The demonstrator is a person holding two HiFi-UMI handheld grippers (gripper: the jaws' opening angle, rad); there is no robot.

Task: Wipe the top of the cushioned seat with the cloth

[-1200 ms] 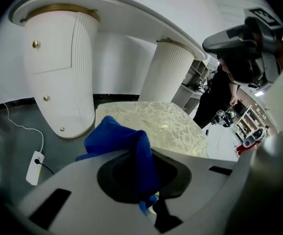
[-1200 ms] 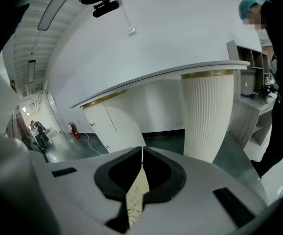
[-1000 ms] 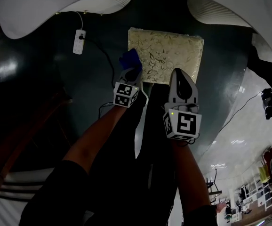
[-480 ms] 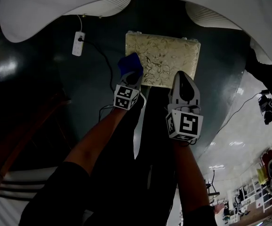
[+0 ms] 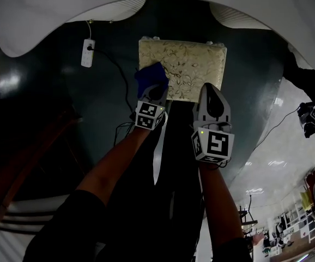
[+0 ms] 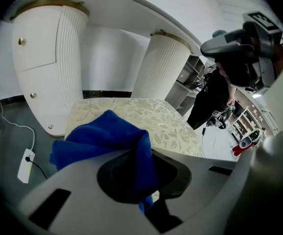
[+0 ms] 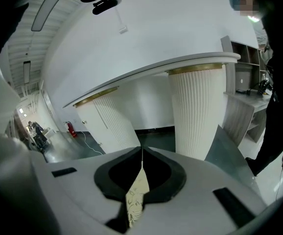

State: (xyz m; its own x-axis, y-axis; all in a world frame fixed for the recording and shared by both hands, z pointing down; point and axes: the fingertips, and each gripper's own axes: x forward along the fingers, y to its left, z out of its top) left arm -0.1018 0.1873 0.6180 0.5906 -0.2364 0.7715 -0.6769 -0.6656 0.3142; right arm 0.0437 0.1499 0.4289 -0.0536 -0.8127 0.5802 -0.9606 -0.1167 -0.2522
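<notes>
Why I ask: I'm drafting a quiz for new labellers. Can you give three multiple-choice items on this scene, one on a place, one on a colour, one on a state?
1. Where is the cloth?
A) on the floor
B) in the left tool, by the cushioned seat's near left corner
C) on the counter

2. What colour is the cloth?
A) blue
B) red
C) white

3. How does the right tool stand?
A) wide open
B) shut on the cloth
C) shut, holding nothing

Answers:
1 B, the left gripper view shows it clamped in the jaws.
2 A, it is blue in both views.
3 C, its jaws meet, with only a sliver of seat visible past them.
</notes>
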